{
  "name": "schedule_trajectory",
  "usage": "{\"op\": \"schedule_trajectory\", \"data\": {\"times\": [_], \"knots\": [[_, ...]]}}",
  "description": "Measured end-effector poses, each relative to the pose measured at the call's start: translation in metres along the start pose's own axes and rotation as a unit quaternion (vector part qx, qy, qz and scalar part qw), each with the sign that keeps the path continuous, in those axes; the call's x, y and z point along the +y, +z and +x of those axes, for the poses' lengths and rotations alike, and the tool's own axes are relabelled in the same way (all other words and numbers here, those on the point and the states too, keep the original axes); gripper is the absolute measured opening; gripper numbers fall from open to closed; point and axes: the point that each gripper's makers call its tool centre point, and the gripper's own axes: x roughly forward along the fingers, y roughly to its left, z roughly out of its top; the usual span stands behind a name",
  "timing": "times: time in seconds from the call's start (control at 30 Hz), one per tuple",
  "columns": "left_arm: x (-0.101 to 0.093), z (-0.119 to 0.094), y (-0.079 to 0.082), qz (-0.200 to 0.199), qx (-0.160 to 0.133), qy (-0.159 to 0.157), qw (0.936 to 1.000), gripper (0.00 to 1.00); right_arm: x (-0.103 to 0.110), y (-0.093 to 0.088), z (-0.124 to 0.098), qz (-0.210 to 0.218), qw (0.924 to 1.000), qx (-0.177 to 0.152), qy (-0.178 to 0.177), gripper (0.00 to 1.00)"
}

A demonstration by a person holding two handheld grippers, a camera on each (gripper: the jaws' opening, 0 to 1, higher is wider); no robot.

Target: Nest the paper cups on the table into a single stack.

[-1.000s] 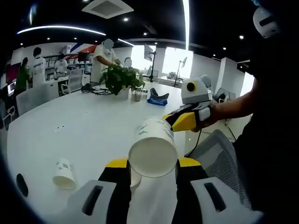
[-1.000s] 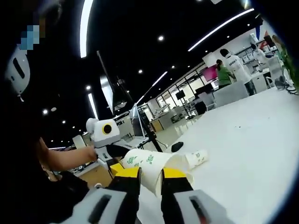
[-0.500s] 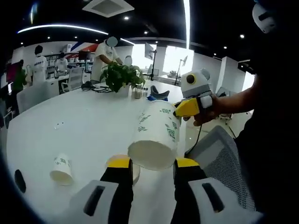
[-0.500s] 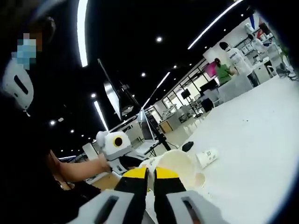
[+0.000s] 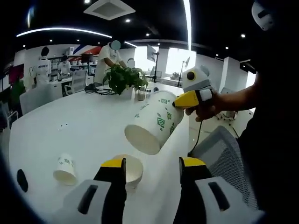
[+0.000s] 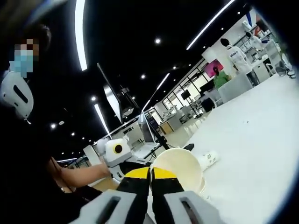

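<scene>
A big white desk [image 5: 79, 121] fills a bright office. In the left gripper view, a small cup [image 5: 64, 169] lies far left. Next, a cup [image 5: 128, 170] sits between the wide-open jaws of the left hand-held gripper [image 5: 153, 164], probably not held. The right hand-held gripper [image 5: 188, 99] pinches a tilted cup [image 5: 154, 123] above it.

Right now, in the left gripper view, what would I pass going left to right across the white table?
Small paper cup lying on the table → open cup between the jaws → big paper cup held up in the air → right gripper pinching its rim → person's hand.
</scene>
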Motion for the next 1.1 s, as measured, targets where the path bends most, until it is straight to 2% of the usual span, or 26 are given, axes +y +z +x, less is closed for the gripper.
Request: {"op": "schedule_trajectory", "data": {"times": [0.23,0.47,0.67,0.77,1.03,1.1], "knots": [[0.004,-0.009,-0.001,0.002,-0.009,0.025,0.9997,0.57,-0.002,0.002,0.006,-0.022,0.9993,0.028,-0.010,0.00],[0.010,-0.017,-0.008,-0.006,-0.017,0.055,0.9983,0.69,-0.007,-0.003,0.013,-0.070,0.9943,0.078,-0.021,0.00],[0.012,-0.025,-0.012,-0.014,-0.023,0.076,0.9968,0.76,-0.015,-0.014,0.017,-0.114,0.9848,0.127,-0.032,0.00],[0.013,-0.030,-0.010,-0.012,-0.034,0.085,0.9957,0.79,-0.022,-0.023,0.018,-0.139,0.9767,0.160,-0.037,0.00],[0.016,-0.037,-0.016,-0.018,-0.038,0.111,0.9930,0.91,-0.035,-0.032,0.026,-0.163,0.9640,0.203,-0.053,0.00],[0.015,-0.039,-0.016,-0.019,-0.043,0.114,0.9923,0.93,-0.040,-0.037,0.029,-0.178,0.9559,0.225,-0.060,0.00]]}}
